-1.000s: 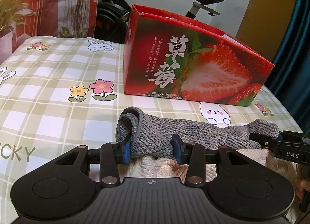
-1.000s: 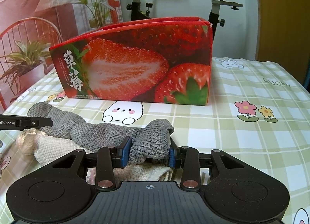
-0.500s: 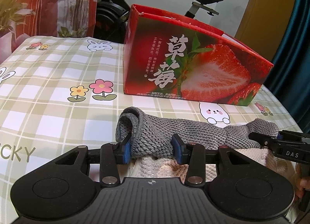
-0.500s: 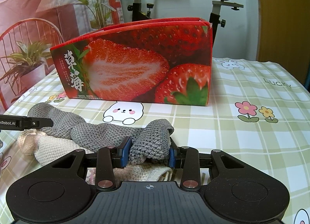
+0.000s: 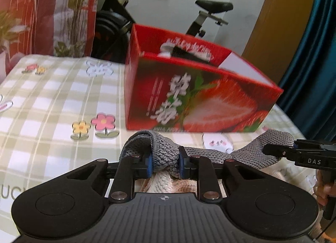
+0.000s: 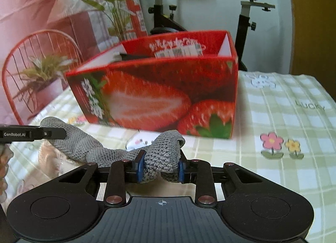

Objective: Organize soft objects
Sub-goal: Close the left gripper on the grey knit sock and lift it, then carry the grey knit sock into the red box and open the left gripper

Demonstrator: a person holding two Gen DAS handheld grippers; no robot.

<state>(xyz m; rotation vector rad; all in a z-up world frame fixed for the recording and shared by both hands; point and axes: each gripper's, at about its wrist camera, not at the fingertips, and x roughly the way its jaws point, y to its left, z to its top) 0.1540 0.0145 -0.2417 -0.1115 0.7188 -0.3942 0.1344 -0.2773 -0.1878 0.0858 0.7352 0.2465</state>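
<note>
Left gripper [image 5: 163,164]: jaws closing, pinching one bunched end of the grey knitted cloth [image 5: 210,152] between the blue pads
Right gripper [image 6: 160,168]: jaws closing too, clamped on the opposite end, so the cloth hangs slack between both tools
Cloth position: lifted just off the checked tablecloth [image 5: 52,104], directly in front of the strawberry box [image 5: 199,100]
Cream cloth [image 5: 166,183]: lies underneath, waiting on the table
Why two grips: I'd guess holding both ends stops the floppy knit from sagging or folding
Box: open top, some packaging inside; likely where the cloth belongs
Risk: a loose end may snag the box rim
</note>
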